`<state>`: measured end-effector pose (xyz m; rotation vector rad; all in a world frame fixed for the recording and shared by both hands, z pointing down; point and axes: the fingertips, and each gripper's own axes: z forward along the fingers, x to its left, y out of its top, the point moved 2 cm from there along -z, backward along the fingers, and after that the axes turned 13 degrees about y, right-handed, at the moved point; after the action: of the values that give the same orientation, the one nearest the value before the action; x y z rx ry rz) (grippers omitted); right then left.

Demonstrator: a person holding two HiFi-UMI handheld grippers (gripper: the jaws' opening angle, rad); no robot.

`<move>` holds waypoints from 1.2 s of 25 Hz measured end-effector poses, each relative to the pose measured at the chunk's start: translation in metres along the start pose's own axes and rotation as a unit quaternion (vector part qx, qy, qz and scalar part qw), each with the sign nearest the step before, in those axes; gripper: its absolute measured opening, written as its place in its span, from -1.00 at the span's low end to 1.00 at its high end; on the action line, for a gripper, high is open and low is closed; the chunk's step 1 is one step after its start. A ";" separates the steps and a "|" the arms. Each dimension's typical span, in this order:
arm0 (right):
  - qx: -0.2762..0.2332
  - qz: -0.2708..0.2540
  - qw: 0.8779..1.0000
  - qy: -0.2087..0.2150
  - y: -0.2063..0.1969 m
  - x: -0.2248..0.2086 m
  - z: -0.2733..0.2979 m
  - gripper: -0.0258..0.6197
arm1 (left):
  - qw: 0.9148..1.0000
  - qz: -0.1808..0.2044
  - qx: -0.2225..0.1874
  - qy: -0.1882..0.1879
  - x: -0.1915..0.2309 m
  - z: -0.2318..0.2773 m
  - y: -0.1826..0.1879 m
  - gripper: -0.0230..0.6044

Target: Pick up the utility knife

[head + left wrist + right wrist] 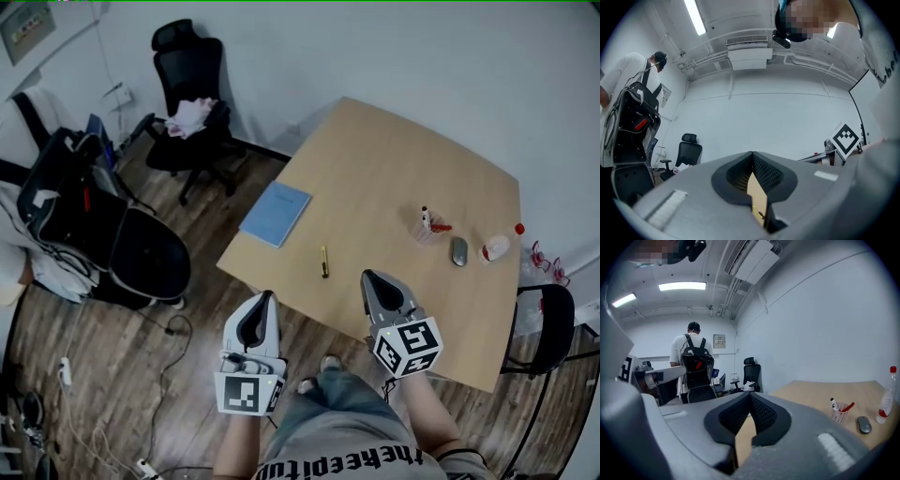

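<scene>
Holding my left tool (264, 300) and right tool (372, 281) clenched on nothing at the near edge of the bench (394, 159), I judge this an approach: the utility knife (324, 262) lies flat just ahead, between them, untouched

One utility knife (324, 262), notebook (276, 213), mouse (458, 250), bottle (497, 246)

Light tan across the tabletop (394, 159). On it, a pale blue notebook (276, 213), a yellow-and-black utility knife (324, 262), a grey mouse (458, 250), a red-capped bottle (497, 246). At its near edge, grey left gripper (266, 296) and right gripper (367, 276) with black-and-white square markers, over dark brown plank floor (84, 347).
</scene>
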<state>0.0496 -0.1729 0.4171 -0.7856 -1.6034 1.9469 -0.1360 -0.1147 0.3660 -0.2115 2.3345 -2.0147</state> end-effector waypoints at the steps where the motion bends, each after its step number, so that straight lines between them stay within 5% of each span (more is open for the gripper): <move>1: 0.009 0.000 1.000 0.005 -0.003 -0.003 0.007 -0.91 | 1.000 0.000 0.001 0.003 0.000 0.002 -0.001 -0.86; 14: 0.137 0.101 0.985 0.035 -0.087 -0.048 0.070 -0.91 | 0.999 0.005 0.023 0.044 0.013 0.019 -0.020 -0.86; 23: 0.198 0.126 0.972 0.026 -0.122 -0.062 0.104 -0.91 | 0.997 0.007 0.033 0.072 0.022 0.019 -0.025 -0.86; 30: 0.239 0.138 0.961 0.030 -0.149 -0.063 0.125 -0.72 | 0.994 0.010 0.038 0.101 0.035 0.013 -0.026 -0.86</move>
<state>0.0082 -0.2759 0.5887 -0.8825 -0.9578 2.3497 -0.1672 -0.1356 0.3915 0.0195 2.3531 -2.2067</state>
